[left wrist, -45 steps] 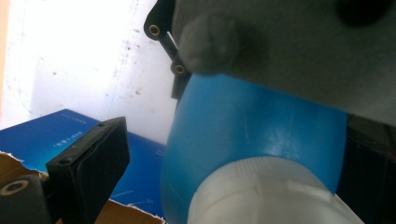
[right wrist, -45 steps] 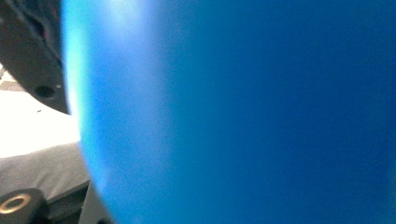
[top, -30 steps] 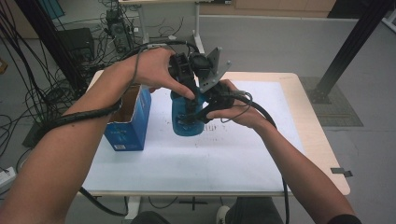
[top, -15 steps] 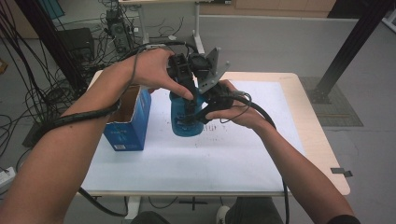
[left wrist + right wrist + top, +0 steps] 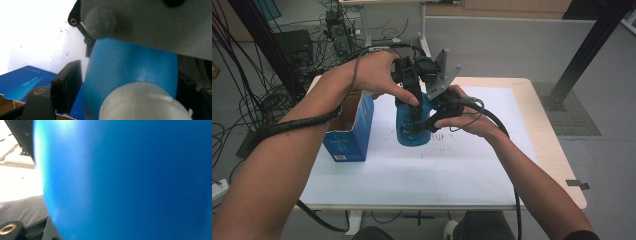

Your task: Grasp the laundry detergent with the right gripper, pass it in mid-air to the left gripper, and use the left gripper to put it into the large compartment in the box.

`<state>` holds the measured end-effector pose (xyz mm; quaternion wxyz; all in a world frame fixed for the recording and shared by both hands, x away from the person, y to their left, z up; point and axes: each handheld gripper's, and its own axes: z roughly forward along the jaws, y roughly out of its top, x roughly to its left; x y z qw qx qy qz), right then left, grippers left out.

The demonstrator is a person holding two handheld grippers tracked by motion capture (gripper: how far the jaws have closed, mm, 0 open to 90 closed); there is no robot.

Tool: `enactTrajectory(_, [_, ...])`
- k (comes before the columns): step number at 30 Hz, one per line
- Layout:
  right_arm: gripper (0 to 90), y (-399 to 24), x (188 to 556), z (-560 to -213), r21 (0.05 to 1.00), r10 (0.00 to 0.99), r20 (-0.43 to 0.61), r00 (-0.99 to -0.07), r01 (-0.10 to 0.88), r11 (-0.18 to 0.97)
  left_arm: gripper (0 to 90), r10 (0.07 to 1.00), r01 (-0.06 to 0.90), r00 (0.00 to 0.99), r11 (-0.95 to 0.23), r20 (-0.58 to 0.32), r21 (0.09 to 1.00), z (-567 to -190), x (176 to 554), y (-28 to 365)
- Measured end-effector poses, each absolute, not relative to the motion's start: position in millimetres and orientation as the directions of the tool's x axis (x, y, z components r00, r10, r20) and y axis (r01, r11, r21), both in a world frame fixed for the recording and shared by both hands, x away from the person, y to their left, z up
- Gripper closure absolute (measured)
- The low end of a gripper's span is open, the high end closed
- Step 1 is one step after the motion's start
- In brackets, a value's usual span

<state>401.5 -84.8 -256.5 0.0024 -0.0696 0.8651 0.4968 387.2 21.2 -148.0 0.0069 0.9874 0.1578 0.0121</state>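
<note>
- My right gripper (image 5: pixel 419 127) clamps the blue bottle (image 5: pixel 409 132) at its side.
- My left gripper (image 5: pixel 412 87) — jaws just closing — sits over its white cap (image 5: pixel 142 102); grip unclear.

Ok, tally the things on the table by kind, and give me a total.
Blue bottle with a white cap: 1
Blue cardboard box, open at the top: 1
Total: 2
</note>
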Motion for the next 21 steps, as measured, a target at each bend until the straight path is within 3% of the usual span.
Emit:
enactTrajectory(6, [43.6, -85.8, 401.3, -256.9, 0.859, -0.117, -0.073, -0.99, -0.122, 0.497, 35.2, 0.295, 0.295, 0.955, -0.955, 0.004, 0.025, -147.7, 385.5, 20.6])
enactTrajectory(21, [43.6, -84.8, 399.6, -261.0, 0.856, -0.128, -0.072, -0.989, -0.127, 0.501, 36.3, 0.291, 0.291, 0.957, -0.957, 0.001, 0.002, -151.6, 383.9, 19.4])
